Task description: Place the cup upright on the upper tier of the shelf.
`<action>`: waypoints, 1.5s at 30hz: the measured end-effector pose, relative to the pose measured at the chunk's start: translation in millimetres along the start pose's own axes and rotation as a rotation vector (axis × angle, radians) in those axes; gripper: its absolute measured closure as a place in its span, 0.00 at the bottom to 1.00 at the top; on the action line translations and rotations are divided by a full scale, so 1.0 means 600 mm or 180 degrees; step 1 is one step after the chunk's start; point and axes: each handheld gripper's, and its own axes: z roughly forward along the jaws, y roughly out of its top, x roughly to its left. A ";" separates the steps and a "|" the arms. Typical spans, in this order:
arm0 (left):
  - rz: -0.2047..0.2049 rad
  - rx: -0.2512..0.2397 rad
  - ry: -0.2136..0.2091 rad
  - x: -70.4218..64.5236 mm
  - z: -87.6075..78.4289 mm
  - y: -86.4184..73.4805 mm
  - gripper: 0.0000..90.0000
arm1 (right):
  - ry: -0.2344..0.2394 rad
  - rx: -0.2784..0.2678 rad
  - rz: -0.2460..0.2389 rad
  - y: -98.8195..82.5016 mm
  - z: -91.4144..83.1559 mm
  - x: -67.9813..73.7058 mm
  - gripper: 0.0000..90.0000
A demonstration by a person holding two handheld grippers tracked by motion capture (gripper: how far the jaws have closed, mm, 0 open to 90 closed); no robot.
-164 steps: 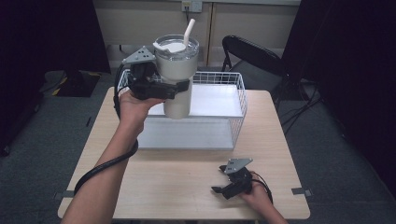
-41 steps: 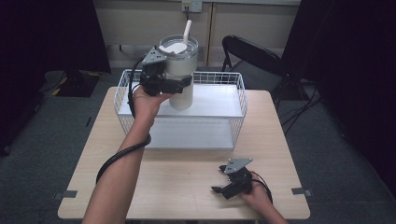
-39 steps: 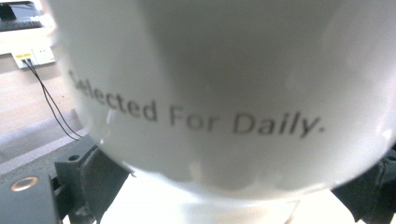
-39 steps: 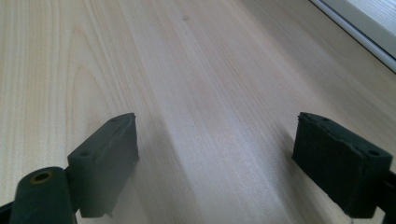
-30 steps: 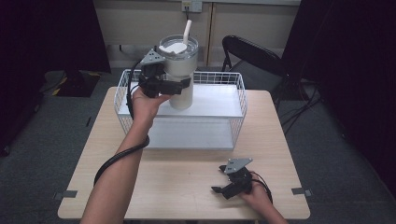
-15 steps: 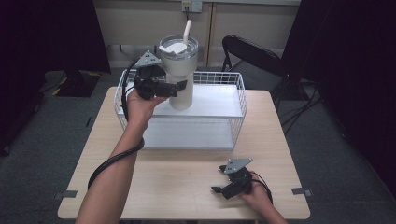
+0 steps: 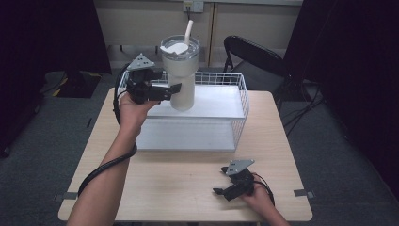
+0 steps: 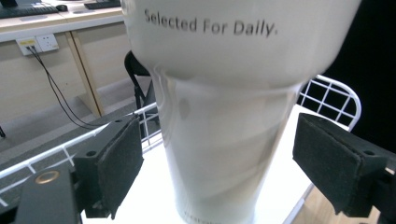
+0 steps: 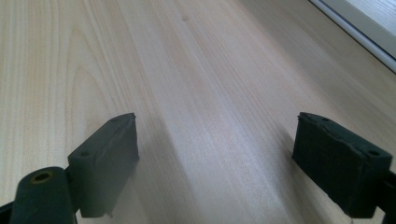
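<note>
A tall off-white tumbler (image 7: 181, 77) with a lid and straw stands upright on the floor of a white wire basket (image 7: 190, 135) at the back of the table. My left gripper (image 7: 171, 90) is at the tumbler's left side and open. In the left gripper view the tumbler's narrow lower body (image 8: 219, 154) sits between the two pads of the left gripper (image 8: 229, 163), with a gap on each side. My right gripper (image 7: 220, 181) rests on the wooden table (image 7: 164, 188) near the front edge. It is open, and the right gripper (image 9: 229, 158) has only bare wood between its pads.
The basket's wire walls (image 7: 244, 96) rise around the tumbler on all sides. A black folding chair (image 7: 254, 52) stands behind the table at the right. Dark carpet surrounds the table.
The tumbler came down from above the basket and now stands on its floor. My left gripper has opened off it and drawn slightly back to the left. The right gripper has not moved.
</note>
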 end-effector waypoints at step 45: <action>-0.0081 0.0044 -0.0214 -0.037 -0.082 -0.148 0.18 | -0.0002 -0.0003 0.0007 0.001 0.001 0.000 0.15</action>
